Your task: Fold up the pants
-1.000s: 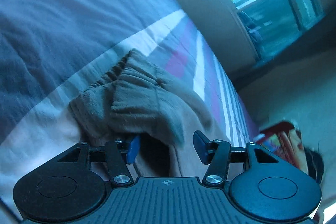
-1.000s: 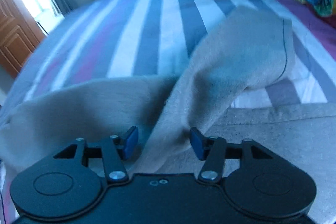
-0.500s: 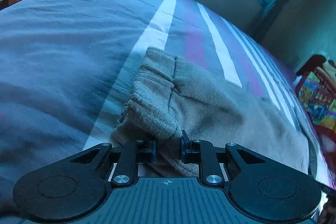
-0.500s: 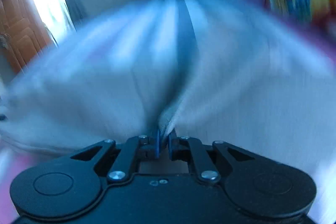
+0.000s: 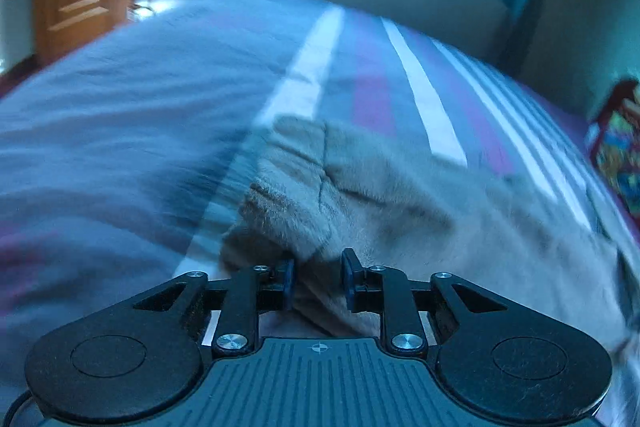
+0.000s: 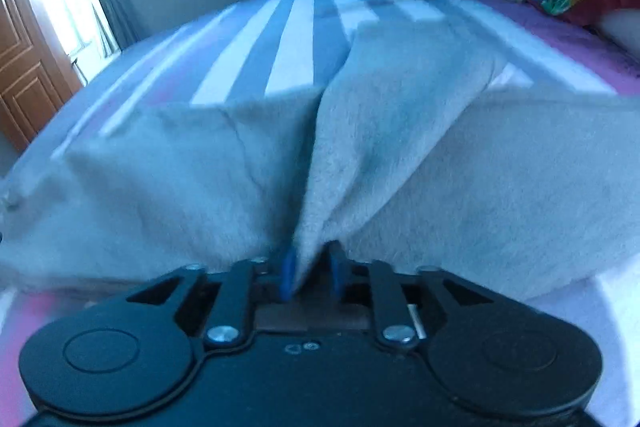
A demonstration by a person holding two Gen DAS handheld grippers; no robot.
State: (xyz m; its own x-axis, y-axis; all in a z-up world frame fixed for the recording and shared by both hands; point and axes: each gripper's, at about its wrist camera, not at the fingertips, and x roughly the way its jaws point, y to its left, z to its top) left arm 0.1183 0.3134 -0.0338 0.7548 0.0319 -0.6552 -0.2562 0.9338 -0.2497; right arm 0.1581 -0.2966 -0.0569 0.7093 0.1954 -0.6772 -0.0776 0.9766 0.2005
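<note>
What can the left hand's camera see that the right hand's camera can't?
Only the left view shows the gathered waistband of the fuzzy grey pants and the left gripper, whose jaws have just been opening, cloth between them. Only the right shows the right gripper, also opening, and a folded leg. Both show the striped bedsheet.
</note>
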